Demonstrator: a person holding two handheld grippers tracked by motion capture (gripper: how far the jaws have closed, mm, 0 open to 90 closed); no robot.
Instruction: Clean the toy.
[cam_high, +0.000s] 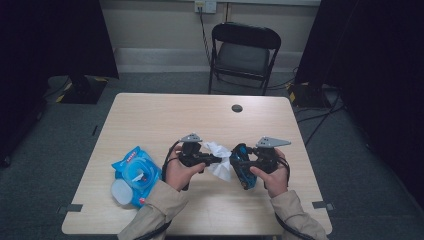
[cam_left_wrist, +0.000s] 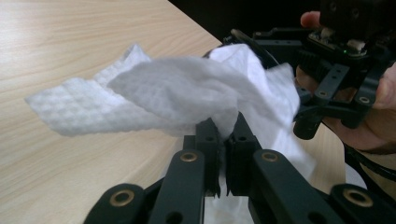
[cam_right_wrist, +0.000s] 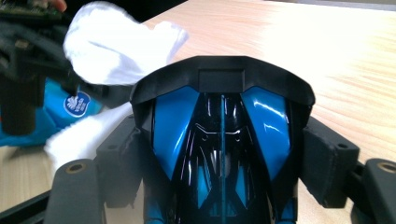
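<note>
My left gripper (cam_high: 216, 160) is shut on a white wet wipe (cam_high: 219, 159), held just above the table's middle. In the left gripper view the crumpled wipe (cam_left_wrist: 177, 93) is pinched between the two black jaws (cam_left_wrist: 223, 135) and drapes toward the other hand. My right gripper (cam_high: 243, 167) is shut on a blue and black toy car (cam_high: 241, 165), its jaws pressing on both sides of the car. In the right gripper view the toy car (cam_right_wrist: 219, 135) stands between the pads (cam_right_wrist: 322, 158), with the wipe (cam_right_wrist: 116, 44) touching or close to its upper left.
A blue wet-wipe pack (cam_high: 134, 172) with its round white lid open lies on the wooden table (cam_high: 165, 115) at the left. A black folding chair (cam_high: 242, 52) stands beyond the far edge. A cable hole (cam_high: 237, 108) sits near the back.
</note>
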